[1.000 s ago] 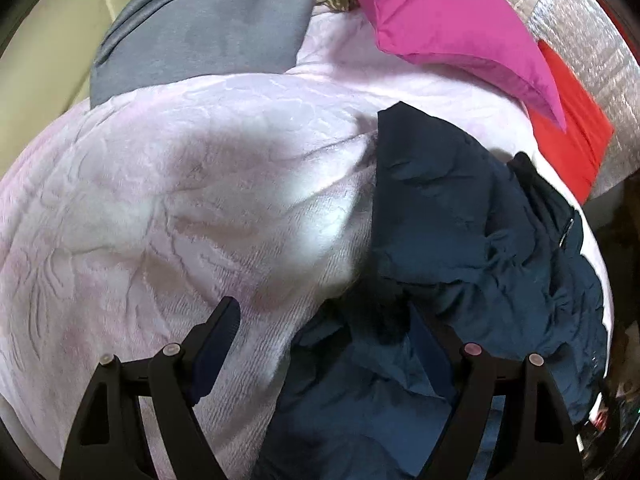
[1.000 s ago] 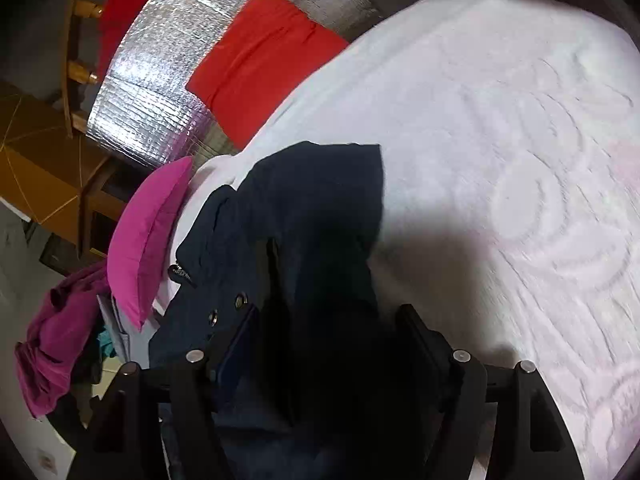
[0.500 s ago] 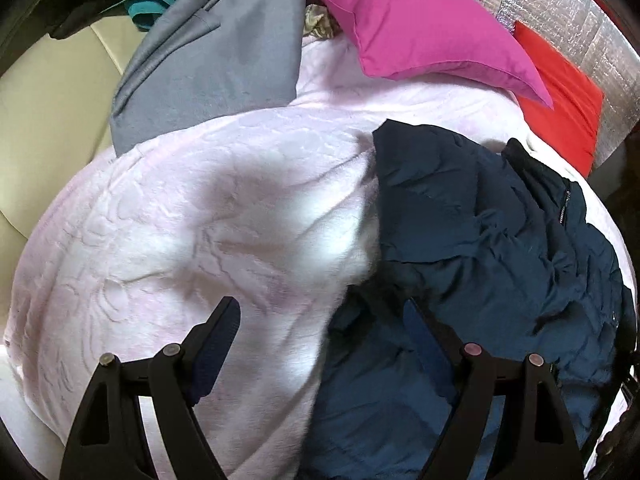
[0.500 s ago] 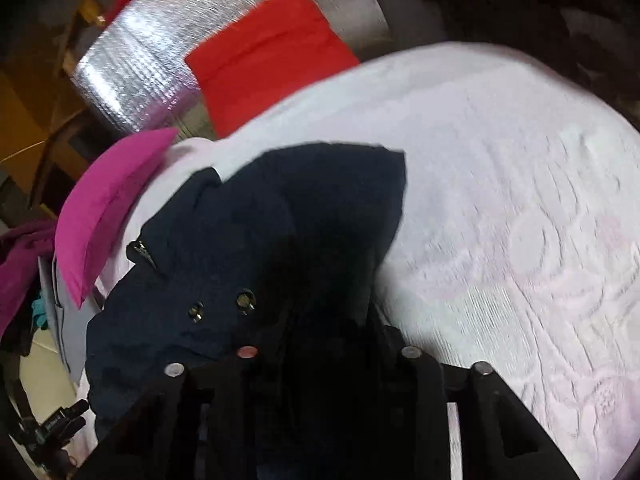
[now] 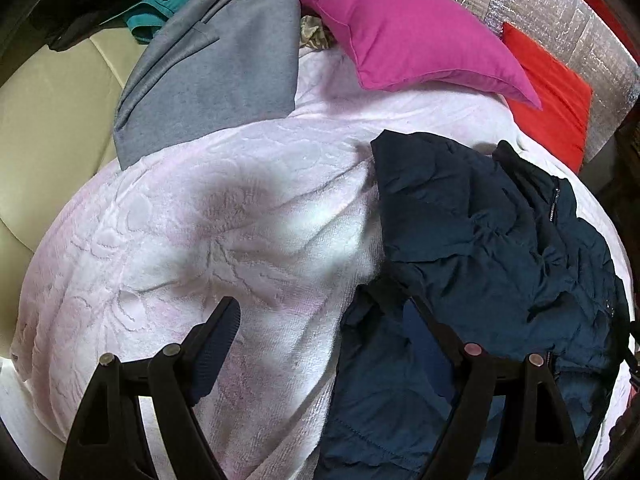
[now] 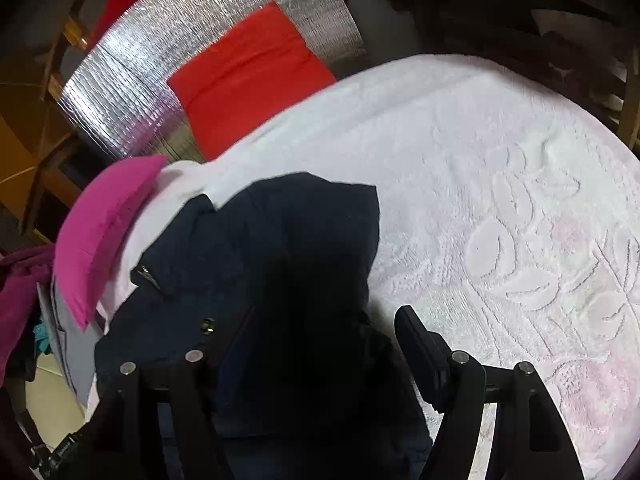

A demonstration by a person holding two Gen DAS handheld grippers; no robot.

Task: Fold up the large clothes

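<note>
The left gripper (image 5: 324,328) hangs wide open and empty, as does the right gripper (image 6: 316,344). Below both, the crumpled, quilted navy jacket (image 5: 480,240) lies on an embossed pale pink blanket (image 5: 200,220), long axis running away toward the smooth magenta pillow (image 5: 408,32).

Jacket (image 5: 480,240): dark navy, plain, with a metallic snap (image 6: 207,325). Blanket (image 5: 200,240): pale pink-white with embossed leaf and flower pattern. Pillow (image 5: 408,36) at 12 o'clock: magenta. Cushion (image 6: 248,76): red, on a silver quilted foil mat (image 6: 120,80). Garment (image 5: 216,68) at 11 o'clock: grey.
</note>
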